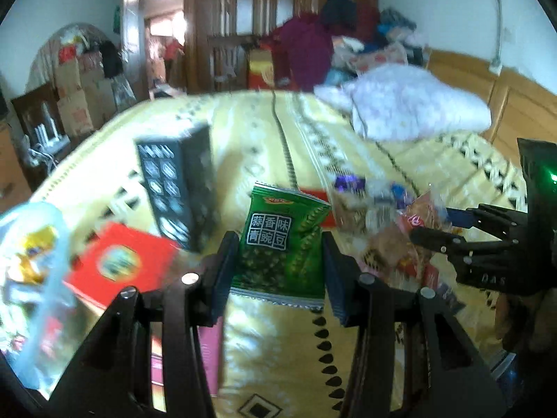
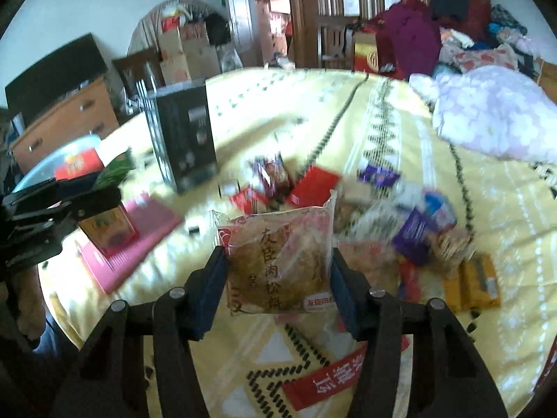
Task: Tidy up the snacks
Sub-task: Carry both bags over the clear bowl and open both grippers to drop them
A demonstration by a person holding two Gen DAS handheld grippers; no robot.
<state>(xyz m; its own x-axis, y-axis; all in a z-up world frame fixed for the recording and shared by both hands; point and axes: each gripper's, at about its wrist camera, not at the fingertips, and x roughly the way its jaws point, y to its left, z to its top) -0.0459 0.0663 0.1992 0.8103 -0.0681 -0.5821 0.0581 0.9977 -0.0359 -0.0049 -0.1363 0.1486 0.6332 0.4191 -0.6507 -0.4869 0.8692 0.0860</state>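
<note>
Both claws carry a packet clear of the yellow bedspread [image 1: 264, 132]. Left gripper [image 1: 280, 261] is clamped on the green pea packet [image 1: 283, 240], which stands upright between its jaws, long axis up and down, printed 蒜香味 青豌豆. Right gripper [image 2: 278, 271] grasps the clear-wrapped meat floss cake [image 2: 278, 261], lettered 友臣肉松饼, also upright. Loose snack pile [image 2: 400, 216] lies just beyond and to the right of the right claw, so that hand is nearer it; the black box [image 1: 177, 181] and the pale plastic bag [image 1: 38, 278] sit on the left claw's side, likely where the packets go
</note>
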